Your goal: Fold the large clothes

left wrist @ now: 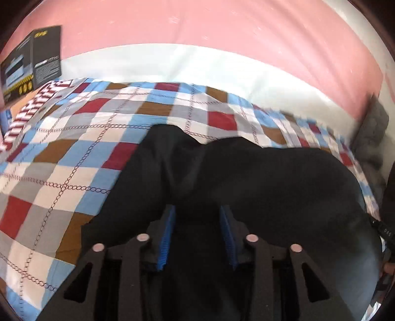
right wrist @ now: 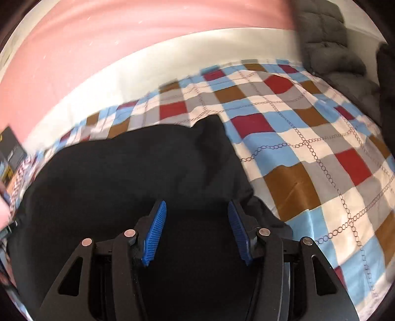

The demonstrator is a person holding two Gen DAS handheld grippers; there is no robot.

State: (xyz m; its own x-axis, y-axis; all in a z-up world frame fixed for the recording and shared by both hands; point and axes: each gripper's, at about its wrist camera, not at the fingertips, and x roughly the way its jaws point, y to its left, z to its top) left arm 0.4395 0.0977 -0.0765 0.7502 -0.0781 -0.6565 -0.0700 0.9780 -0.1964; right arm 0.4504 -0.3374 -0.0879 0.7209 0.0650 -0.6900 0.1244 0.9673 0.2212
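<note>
A large black garment (left wrist: 246, 177) lies spread on a checked bedspread (left wrist: 61, 153). My left gripper (left wrist: 197, 234) hovers over the garment's near part. Its blue pads (left wrist: 166, 237) stand apart, and I see only dark cloth in the gap, with no pinched fold. In the right wrist view the same black garment (right wrist: 123, 172) fills the lower left. My right gripper (right wrist: 198, 232) is over the garment's right portion, close to the garment's right edge. The blue pads (right wrist: 154, 234) are splayed wide, with black cloth below them and nothing visibly clamped.
A dark printed box (left wrist: 32, 61) stands at the bed's far left corner by a pink wall (left wrist: 197, 22). A grey tufted cushion (right wrist: 328, 47) rests at the far right. The bedspread (right wrist: 321, 160) stretches bare to the right of the garment. The left view's right edge shows a strap and a fingertip (left wrist: 388, 268).
</note>
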